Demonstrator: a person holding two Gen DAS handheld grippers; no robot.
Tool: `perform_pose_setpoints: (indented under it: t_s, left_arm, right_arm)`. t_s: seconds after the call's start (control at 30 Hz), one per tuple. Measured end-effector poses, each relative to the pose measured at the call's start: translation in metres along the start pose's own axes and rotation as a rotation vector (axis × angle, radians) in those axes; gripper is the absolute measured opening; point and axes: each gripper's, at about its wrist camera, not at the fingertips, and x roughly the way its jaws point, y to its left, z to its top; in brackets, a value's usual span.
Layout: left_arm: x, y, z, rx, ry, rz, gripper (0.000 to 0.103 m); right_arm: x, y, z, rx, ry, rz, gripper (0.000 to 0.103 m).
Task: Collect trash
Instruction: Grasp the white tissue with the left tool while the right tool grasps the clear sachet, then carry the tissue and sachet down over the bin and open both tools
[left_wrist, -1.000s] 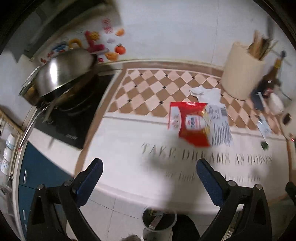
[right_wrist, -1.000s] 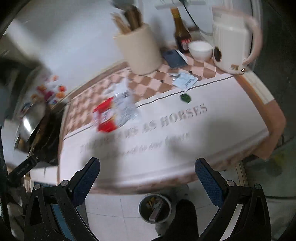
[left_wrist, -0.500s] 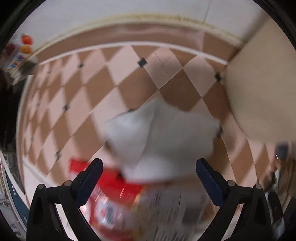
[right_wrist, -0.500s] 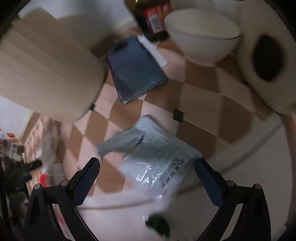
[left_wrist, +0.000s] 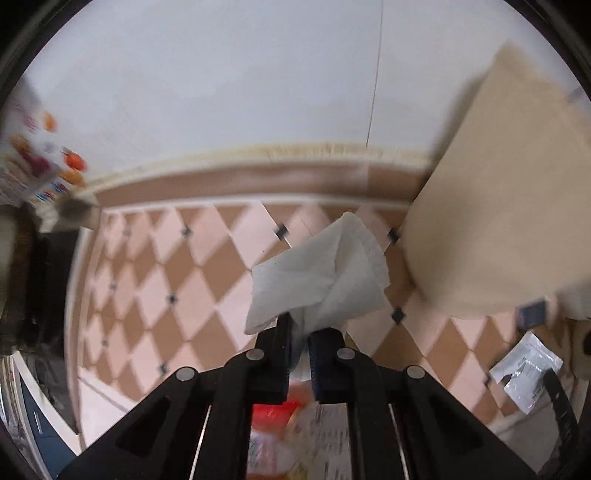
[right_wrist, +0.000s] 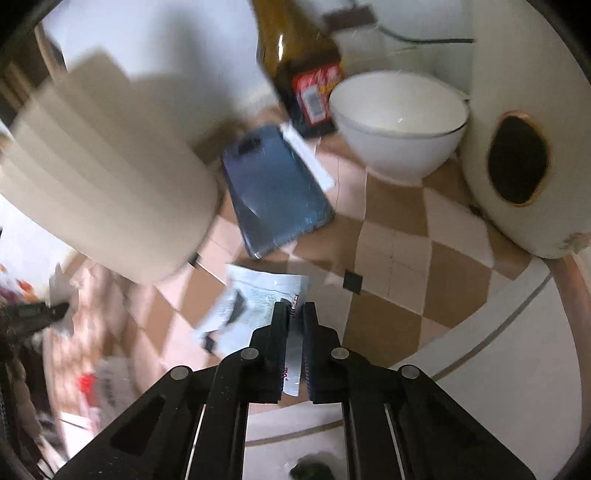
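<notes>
My left gripper (left_wrist: 300, 332) is closing, its jaws pinching the lower edge of a crumpled white paper tissue (left_wrist: 321, 280) that rises ahead of them. My right gripper (right_wrist: 294, 314) clamps a torn clear plastic sachet (right_wrist: 255, 299), which spreads left of its jaws over the checkered mat (right_wrist: 391, 258).

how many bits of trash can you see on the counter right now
4: white tissue pinched in the left gripper; clear packet in the right gripper; red snack bag under the left gripper; small dark scrap at the counter's front. More may be hidden.

Phone (right_wrist: 275, 192) btwn canister (right_wrist: 99, 184) & bowl (right_wrist: 399, 122) — bottle (right_wrist: 299, 62) behind.
</notes>
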Motion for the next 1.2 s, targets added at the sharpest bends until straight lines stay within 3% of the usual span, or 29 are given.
perform_pose_setpoints:
  t_s: [0.07, 0.23, 0.43, 0.57, 0.67, 0.8, 0.93, 1.03, 1.2]
  left_arm:
    - [-0.033, 0.009, -0.009, -0.011, -0.043, -0.020, 0.006]
    - [-0.098, 0.039, -0.048, -0.047, -0.118, -0.053, 0.006]
    - [-0.145, 0.100, -0.140, -0.074, -0.117, -0.101, 0.006]
    - [-0.159, 0.142, -0.219, -0.056, -0.098, -0.120, 0.006]
    - [-0.156, 0.164, -0.282, -0.036, -0.052, -0.139, 0.006]
    - [-0.124, 0.184, -0.357, -0.002, 0.058, -0.162, 0.006]
    - [-0.062, 0.188, -0.426, 0.002, 0.210, -0.168, 0.007]
    - [0.000, 0.190, -0.474, -0.020, 0.321, -0.182, 0.007]
    - [0.135, 0.184, -0.544, -0.079, 0.481, -0.186, 0.007]
  right_arm:
    - [-0.021, -0.006, 0.001, 0.034, -0.041, 0.067, 0.008]
    - [-0.086, 0.007, -0.014, 0.012, -0.122, 0.142, 0.008]
    - [-0.169, 0.027, -0.068, -0.068, -0.150, 0.218, 0.007]
    - [-0.232, 0.043, -0.149, -0.124, -0.149, 0.237, 0.007]
    - [-0.251, 0.049, -0.227, -0.131, -0.103, 0.233, 0.007]
    - [-0.267, 0.047, -0.330, -0.128, -0.008, 0.190, 0.007]
    - [-0.240, 0.039, -0.423, -0.143, 0.131, 0.130, 0.007]
    - [-0.201, 0.027, -0.481, -0.170, 0.218, 0.068, 0.007]
    - [-0.094, -0.016, -0.564, -0.121, 0.337, 0.002, 0.007]
